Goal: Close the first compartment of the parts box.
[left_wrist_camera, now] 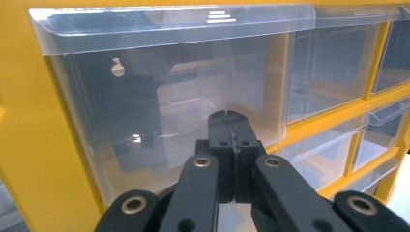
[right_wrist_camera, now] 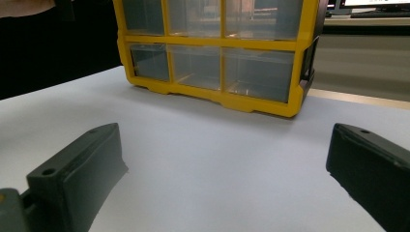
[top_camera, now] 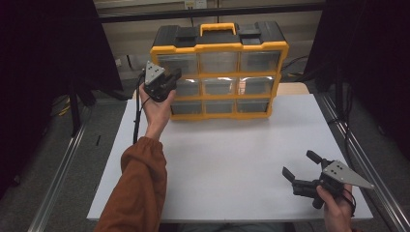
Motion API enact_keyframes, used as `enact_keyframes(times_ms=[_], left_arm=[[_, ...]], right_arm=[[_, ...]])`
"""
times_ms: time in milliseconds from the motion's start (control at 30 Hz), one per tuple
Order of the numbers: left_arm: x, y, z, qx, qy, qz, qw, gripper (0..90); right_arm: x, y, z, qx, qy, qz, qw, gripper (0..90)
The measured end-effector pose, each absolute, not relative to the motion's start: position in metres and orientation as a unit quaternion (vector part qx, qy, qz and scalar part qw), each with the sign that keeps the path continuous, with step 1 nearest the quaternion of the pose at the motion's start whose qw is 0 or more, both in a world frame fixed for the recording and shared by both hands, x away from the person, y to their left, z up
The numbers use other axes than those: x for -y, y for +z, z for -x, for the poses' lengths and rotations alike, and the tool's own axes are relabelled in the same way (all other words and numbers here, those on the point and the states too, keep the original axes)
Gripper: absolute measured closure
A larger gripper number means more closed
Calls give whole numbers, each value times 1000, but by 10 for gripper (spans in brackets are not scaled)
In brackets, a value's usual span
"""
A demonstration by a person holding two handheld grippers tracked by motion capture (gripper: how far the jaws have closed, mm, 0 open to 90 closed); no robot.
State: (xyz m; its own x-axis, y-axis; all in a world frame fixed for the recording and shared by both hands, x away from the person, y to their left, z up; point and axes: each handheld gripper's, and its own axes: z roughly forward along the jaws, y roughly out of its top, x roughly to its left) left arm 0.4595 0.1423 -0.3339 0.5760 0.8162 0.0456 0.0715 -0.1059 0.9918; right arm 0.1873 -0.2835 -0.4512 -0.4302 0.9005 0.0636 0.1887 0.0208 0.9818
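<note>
**rigop:** Checking in from the remote seat. I've got my left gripper (top_camera: 169, 82) up at the yellow organizer (top_camera: 218, 46), at its left column, jaws pressed together with nothing between them. In the left gripper view the tips sit right in front of a clear drawer (left_wrist_camera: 164, 111), close enough that I can't tell if they're touching it.

**benchfan:** So is the drawer open yet?

**rigop:** Nope, every drawer looks flush in the frame. I'd call it early: approach done, pull not started. My right gripper (top_camera: 302, 169) is spread wide, empty, low over the white table (top_camera: 227, 159), well apart from the organizer.
</note>
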Motion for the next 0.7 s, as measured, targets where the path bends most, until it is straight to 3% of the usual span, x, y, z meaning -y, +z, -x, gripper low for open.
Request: enact_keyframes(times_ms=[700], left_arm=[[-143, -333, -471, -335, 336, -677, 563, 884]], right_arm=[[283, -451, -187, -638, 554, -428, 320, 0]])
